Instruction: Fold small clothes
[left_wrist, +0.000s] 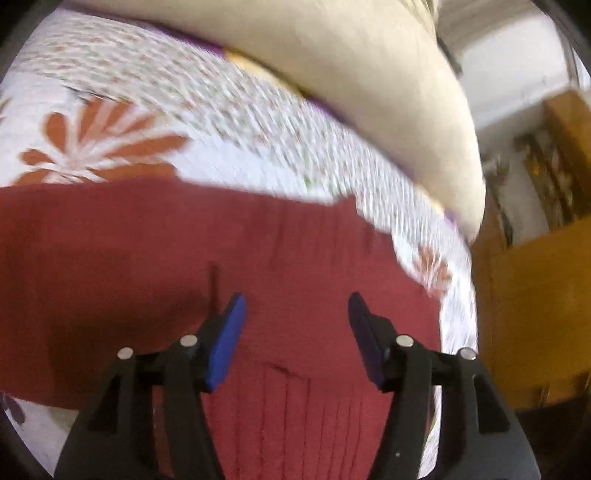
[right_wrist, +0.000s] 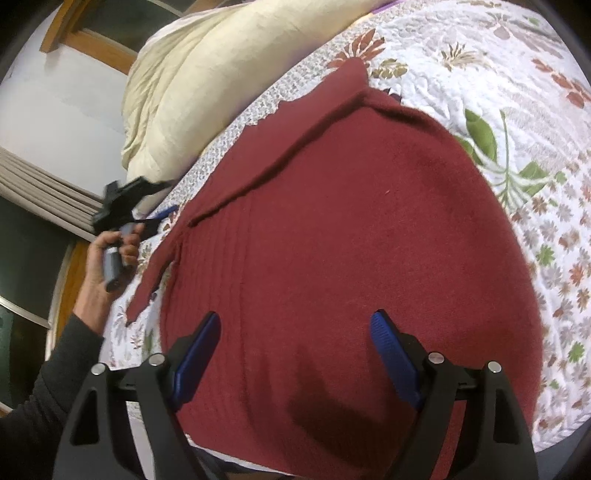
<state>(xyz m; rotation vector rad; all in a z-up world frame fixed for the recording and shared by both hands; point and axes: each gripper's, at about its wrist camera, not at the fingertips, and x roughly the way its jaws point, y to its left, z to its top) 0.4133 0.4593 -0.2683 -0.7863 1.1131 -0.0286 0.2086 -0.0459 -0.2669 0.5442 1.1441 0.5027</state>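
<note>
A dark red knitted sweater (right_wrist: 351, 236) lies spread flat on a floral bedspread (right_wrist: 517, 122), with one sleeve (right_wrist: 295, 147) folded across its body. My right gripper (right_wrist: 295, 325) hovers open over the sweater's near part, nothing between its blue pads. In the left wrist view the same red sweater (left_wrist: 184, 258) fills the lower half, and my left gripper (left_wrist: 295, 306) stands open just above it. That left gripper (right_wrist: 155, 212) also shows in the right wrist view, held in a hand (right_wrist: 99, 266) by the sweater's left edge.
A large cream pillow (right_wrist: 207, 74) lies along the far side of the bed. Wooden furniture (left_wrist: 535, 295) stands past the bed's edge in the left wrist view. A dark sleeve (right_wrist: 44, 387) reaches in from the lower left. A window frame and curtain sit behind the pillow.
</note>
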